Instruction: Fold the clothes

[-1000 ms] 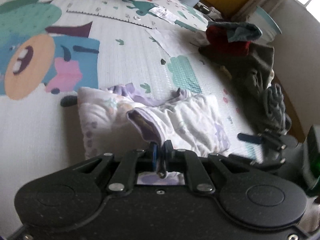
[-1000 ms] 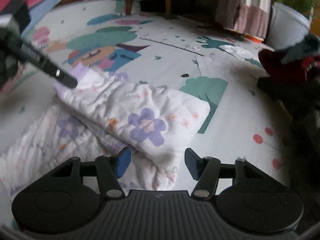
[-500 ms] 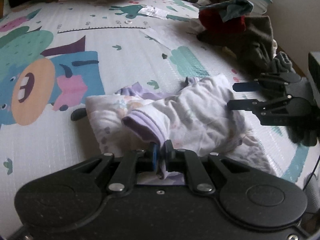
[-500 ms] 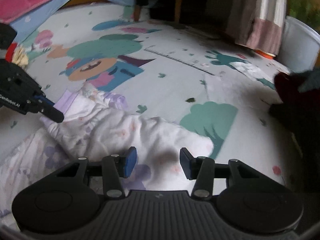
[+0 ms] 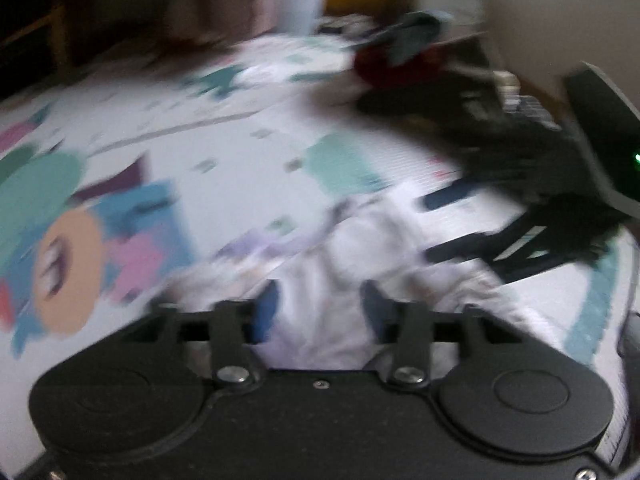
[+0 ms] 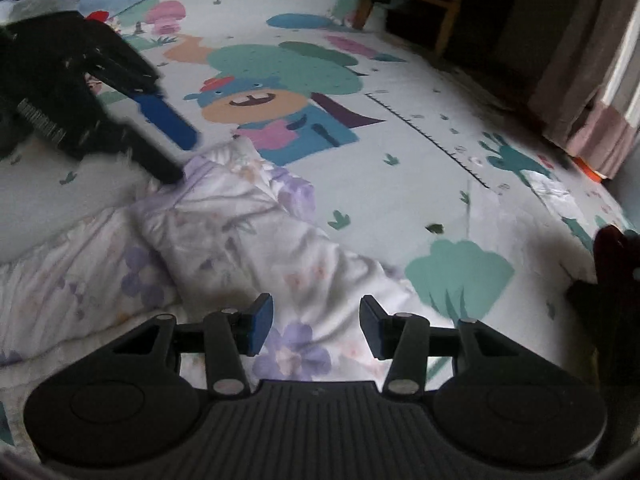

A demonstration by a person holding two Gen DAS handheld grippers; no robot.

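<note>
so the white flowery garment (image 6: 240, 240) is lying part-folded on the cartoon play mat (image 6: 400, 168), rumpled, with a purple flower print near the bottom. left claw (image 5: 318, 312) has its jaws opening right now, cloth sits under and between the pads but nothing's pinched. right claw (image 6: 316, 324) is opening too, hanging over the garment's near edge, not gripping. dark pile of clothes (image 5: 460, 112) sits off at the mat's far right, left view's pretty blurry
</note>
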